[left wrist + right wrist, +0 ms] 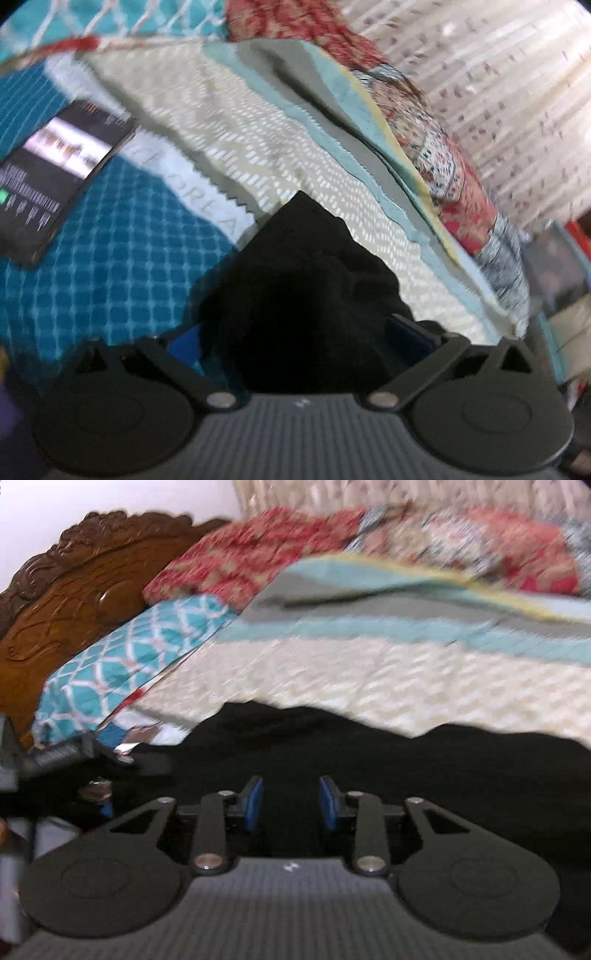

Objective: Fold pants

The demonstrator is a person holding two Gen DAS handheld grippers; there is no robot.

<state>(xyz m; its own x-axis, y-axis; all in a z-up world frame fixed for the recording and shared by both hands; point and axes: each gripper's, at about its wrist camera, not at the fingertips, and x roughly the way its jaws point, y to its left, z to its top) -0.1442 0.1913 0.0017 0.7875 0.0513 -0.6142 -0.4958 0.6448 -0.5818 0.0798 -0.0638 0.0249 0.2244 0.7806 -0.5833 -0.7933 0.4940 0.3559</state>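
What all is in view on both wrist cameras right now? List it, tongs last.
pants: one, black, bunched between the left tongs, spread under the right tongs
phone: one, dark, screen lit, on the teal checked bedsheet
bedsheet: one, teal checked, under the phone
quilt: one, cream with teal and grey bands, behind the pants
pillow: one, teal lattice print, against the headboard
headboard: one, carved brown wood
left tongs: wide apart, pants between them
right tongs: apart, over the pants

Black pants (306,295) bunch up over the left gripper (299,332), hiding its fingertips; whether it grips, can't say. Phone (55,166) at nine o'clock, screen too blurred to read. Right view smeared; headboard (74,598) is cut off at nine.
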